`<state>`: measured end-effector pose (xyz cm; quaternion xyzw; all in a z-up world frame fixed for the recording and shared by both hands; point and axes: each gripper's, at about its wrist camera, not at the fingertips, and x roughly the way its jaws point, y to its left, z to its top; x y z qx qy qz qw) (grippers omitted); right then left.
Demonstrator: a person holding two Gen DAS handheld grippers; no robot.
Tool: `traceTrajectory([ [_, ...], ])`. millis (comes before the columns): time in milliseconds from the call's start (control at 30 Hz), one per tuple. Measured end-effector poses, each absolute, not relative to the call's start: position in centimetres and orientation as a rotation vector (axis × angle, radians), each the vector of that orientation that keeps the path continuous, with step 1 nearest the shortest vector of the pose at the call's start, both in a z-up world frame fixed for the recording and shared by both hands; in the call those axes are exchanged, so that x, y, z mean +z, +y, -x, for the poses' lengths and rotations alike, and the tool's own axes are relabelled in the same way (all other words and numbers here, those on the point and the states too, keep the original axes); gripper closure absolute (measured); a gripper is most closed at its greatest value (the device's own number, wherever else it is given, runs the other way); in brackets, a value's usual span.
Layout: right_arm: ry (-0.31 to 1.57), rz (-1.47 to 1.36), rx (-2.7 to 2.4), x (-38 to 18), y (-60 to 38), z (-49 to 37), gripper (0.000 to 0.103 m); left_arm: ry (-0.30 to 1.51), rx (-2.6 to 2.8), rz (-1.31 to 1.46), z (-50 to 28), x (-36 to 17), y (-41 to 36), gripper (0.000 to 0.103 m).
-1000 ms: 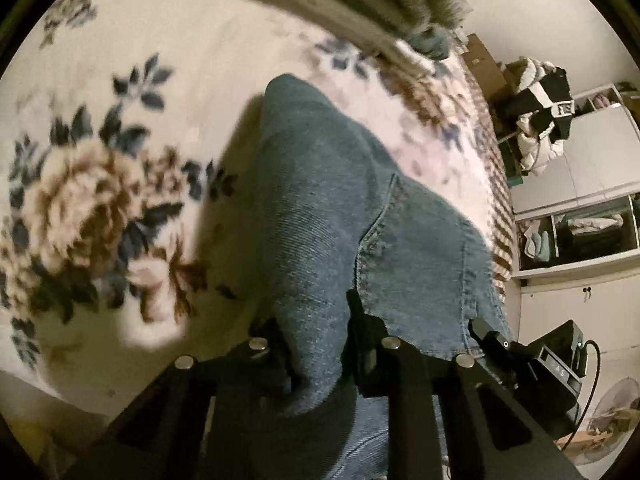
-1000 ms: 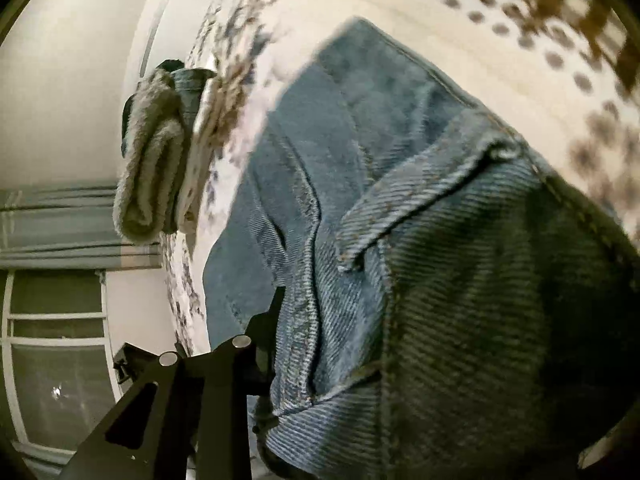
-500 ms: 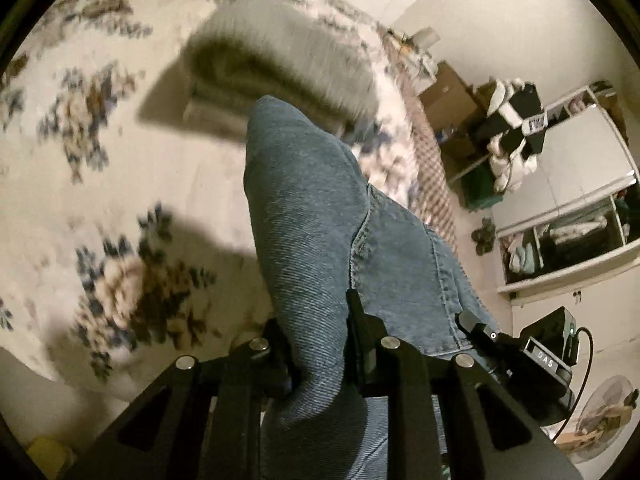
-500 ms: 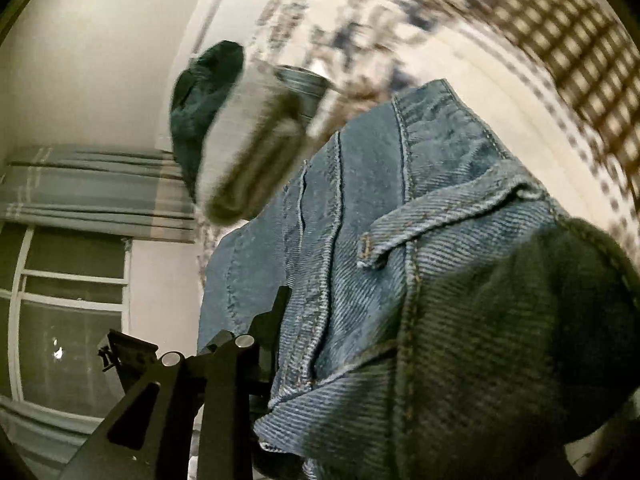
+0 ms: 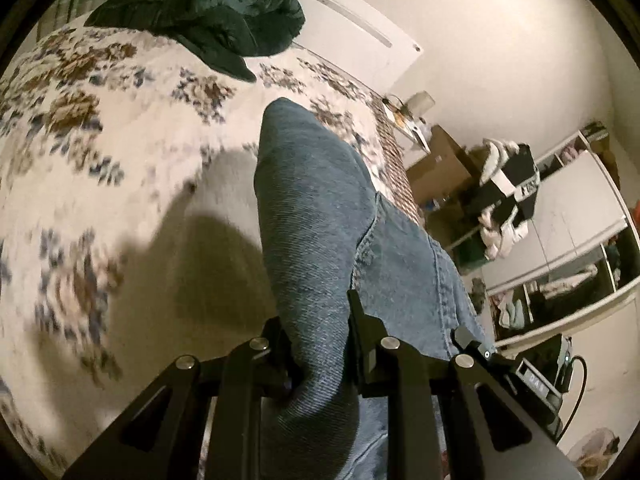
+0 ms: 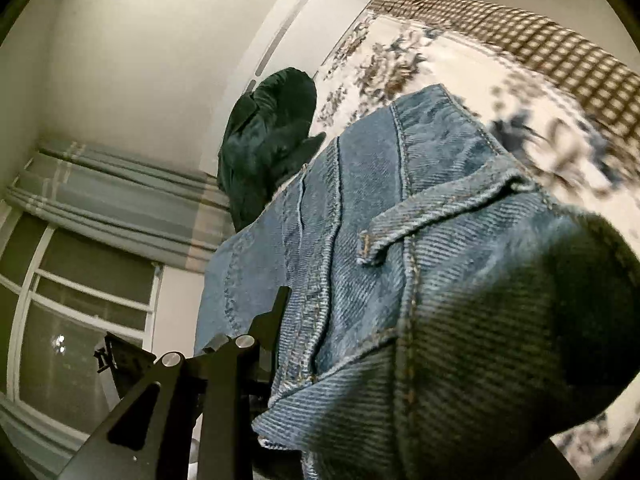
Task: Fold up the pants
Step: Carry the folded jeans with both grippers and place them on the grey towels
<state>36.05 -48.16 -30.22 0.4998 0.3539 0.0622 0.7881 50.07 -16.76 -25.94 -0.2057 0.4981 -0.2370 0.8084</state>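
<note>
You are pinching the jeans (image 5: 320,216) in both grippers' closed fingers (image 5: 362,316) above the bed (image 5: 120,152); uneven lifting risks a skewed fold.

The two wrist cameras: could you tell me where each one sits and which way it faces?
Left wrist: on the left gripper, facing along its fingers over the jeans it clamps, toward the floral bedspread and wardrobe.
Right wrist: on the right gripper, facing the jeans' waistband, window beyond; one finger shows.
Shared: jeans, bedspread, dark green garment.

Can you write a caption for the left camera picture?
Left gripper pinches blue jeans above a flowery bedspread.
</note>
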Motion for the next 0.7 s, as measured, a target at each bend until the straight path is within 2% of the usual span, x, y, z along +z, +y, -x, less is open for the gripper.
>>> traceTrajectory([
  [167,0.758,-1.082,0.116,-33.9,-46.9,-45.0,0.074,1.118,-0.481,0.406,-57.8,-30.9,-16.2,0.086],
  [367,0.862,-1.061,0.055,-42.0,-44.9,-51.5,0.074,1.225,-0.408,0.320,-62.1,-38.7,-15.4,0.085],
  [500,0.943,-1.113,0.056,-44.7,-44.9,-51.6,0.069,1.247,-0.412,0.353,-62.3,-39.4,-14.1,0.082],
  [700,0.958,-1.111,-0.007,-43.2,-46.0,-49.5,0.069,1.255,-0.440,0.352,-61.9,-38.7,-13.9,0.081],
])
